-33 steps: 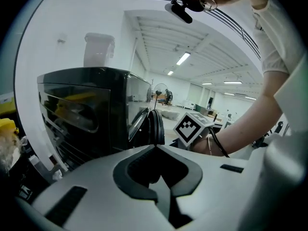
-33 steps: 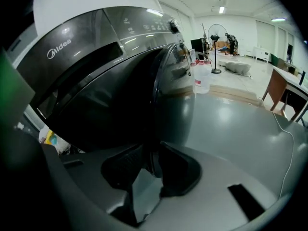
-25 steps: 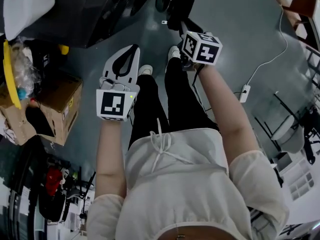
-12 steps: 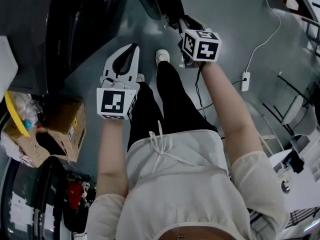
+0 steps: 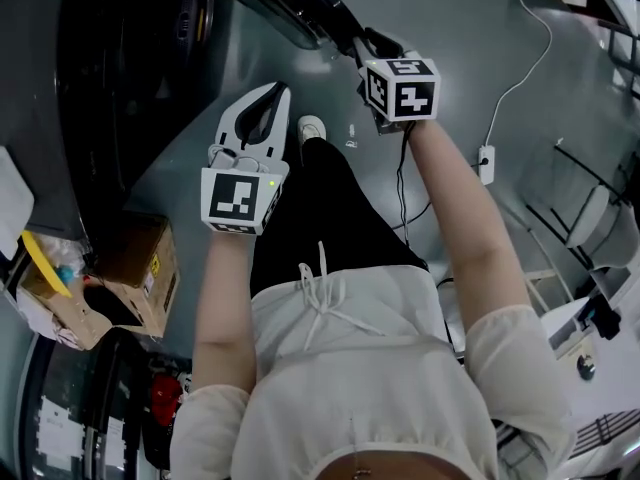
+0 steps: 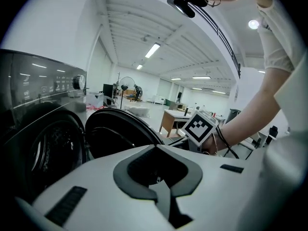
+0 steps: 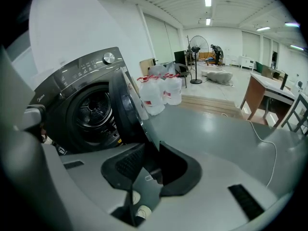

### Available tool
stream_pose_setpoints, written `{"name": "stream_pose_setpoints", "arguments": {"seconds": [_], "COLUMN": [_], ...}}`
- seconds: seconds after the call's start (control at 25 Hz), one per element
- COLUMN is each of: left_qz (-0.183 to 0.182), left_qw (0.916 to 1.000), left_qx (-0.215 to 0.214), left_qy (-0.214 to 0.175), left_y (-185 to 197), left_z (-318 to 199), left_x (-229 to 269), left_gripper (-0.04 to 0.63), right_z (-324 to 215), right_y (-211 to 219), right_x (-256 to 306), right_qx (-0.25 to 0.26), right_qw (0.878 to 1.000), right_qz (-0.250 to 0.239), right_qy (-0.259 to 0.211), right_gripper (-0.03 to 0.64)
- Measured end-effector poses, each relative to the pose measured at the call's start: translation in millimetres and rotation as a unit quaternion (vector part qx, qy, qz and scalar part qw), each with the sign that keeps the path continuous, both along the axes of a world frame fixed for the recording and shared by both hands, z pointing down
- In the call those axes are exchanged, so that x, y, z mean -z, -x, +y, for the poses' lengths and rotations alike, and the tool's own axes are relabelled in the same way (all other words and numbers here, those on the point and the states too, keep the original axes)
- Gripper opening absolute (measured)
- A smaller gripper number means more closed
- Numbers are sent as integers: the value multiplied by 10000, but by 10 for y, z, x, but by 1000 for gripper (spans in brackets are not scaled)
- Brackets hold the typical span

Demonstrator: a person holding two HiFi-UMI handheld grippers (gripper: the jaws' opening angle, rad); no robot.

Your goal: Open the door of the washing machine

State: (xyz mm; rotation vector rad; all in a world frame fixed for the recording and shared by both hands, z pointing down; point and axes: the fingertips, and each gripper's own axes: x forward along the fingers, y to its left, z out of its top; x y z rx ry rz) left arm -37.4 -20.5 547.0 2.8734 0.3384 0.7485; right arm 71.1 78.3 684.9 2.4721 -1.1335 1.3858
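**A:** Where is the washing machine?

**B:** The dark washing machine (image 7: 82,105) stands on the grey floor (image 7: 216,124), backed against the white wall. Its drum mouth is uncovered.

**A:** And the door?

**B:** The round door (image 7: 126,107) is swung out from the front and stands partly open over the floor.

**A:** Anything else around?

**B:** There's an open cardboard box (image 5: 135,268) on the floor beside the machine. White jugs (image 7: 161,93) stand against the wall past the door.

**A:** The grippers?

**B:** The right gripper (image 7: 153,147) is at the door's free edge. Its fingers (image 7: 184,172) are nearly together and clamped on that edge. The left gripper (image 5: 280,93) hangs over the floor in front of the machine, apart from the door. Its fingers (image 6: 126,182) are pressed together with nothing between them.
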Motion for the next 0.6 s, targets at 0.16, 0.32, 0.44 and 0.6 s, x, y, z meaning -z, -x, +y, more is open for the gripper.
{"name": "stream_pose_setpoints", "arguments": {"seconds": [0.16, 0.32, 0.44, 0.6], "left_qz": [-19, -71, -40, 19], "left_qw": [9999, 9998, 9997, 9995], "left_qx": [-136, -198, -233, -314], "left_qy": [-44, 13, 66, 73], "left_y": [-196, -392, -557, -840], "left_z": [76, 129, 173, 192], "left_x": [-15, -38, -26, -35], "left_gripper": [23, 23, 23, 23], "right_z": [75, 123, 172, 208], "right_y": [-153, -289, -395, -564], "right_x": [20, 24, 26, 36], "right_qx": [108, 178, 291, 523], "right_qw": [9999, 9998, 9995, 9986], "right_qz": [75, 41, -75, -102], "right_qy": [-1, -41, -57, 6], "right_gripper": [87, 91, 92, 92]}}
